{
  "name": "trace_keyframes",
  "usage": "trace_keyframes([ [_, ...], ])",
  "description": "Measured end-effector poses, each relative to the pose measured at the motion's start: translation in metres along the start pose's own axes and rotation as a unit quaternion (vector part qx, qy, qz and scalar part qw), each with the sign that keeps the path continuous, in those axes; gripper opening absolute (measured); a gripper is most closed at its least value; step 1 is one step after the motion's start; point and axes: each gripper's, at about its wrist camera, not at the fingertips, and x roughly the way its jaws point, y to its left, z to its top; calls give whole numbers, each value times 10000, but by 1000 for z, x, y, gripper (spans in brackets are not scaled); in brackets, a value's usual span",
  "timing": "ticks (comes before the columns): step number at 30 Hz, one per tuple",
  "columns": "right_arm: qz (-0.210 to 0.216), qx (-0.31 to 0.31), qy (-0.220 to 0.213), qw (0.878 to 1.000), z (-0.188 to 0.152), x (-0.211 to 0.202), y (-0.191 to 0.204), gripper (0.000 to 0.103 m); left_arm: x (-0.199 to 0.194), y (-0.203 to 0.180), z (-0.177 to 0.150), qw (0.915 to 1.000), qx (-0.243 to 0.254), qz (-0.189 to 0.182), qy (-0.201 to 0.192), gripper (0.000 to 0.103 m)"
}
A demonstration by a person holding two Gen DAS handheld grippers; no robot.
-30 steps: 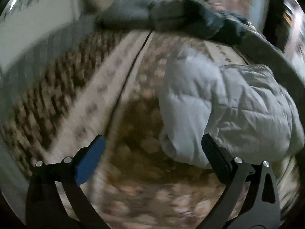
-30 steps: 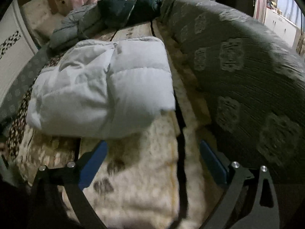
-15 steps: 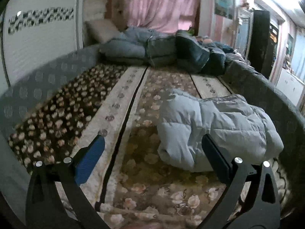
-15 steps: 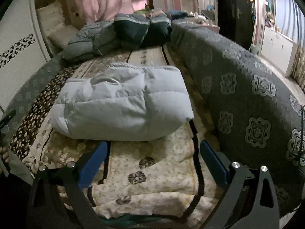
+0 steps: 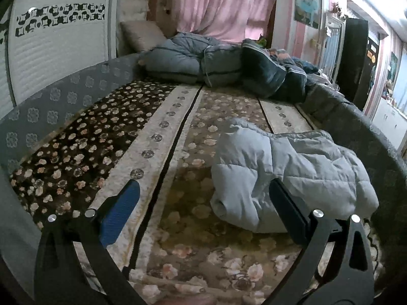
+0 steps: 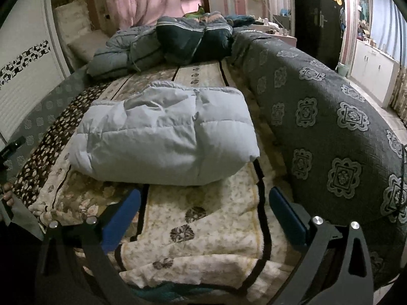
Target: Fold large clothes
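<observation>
Jacket (image 6: 165, 132) folded on blanket (image 6: 203, 218) — beyond right gripper (image 6: 203, 213).

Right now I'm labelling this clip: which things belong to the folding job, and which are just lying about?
Job: pale blue puffer jacket, folded; left gripper, right gripper, jaws open.

Lying about: dark bedding pile, pillow, floral blanket, grey patterned cover.

Both claws have drawn back from the folded pale jacket (image 6: 165, 132); more bed (image 5: 178, 132) now shows.
</observation>
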Motion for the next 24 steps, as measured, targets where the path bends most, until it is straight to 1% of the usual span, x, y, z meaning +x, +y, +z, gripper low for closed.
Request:
trace_keyframes([
  [4, -22, 64, 14, 10000, -2, 0, -5, 101, 1, 2, -1, 10000, -56, -21, 57, 100],
  [8, -66, 104, 20, 9999, -3, -1, -10, 101, -4, 2, -1, 9999, -71, -125, -15, 100],
  [13, -107, 129, 49, 9998, -3, 0, -11, 101, -3, 0, -2, 10000, -5, -43, 2, 100],
  [17, -118, 69, 40, 9999, -3, 0, -7, 101, 2, -2, -4, 9998, 89, -8, 160, 100],
  [20, -119, 55, 36, 9999, -3, 1, -4, 101, 4, 1, -5, 9997, 32, -27, 237, 100],
  [24, -127, 68, 45, 9999, -3, 0, -3, 101, 3, 5, -5, 9998, -38, 66, 186, 100],
])
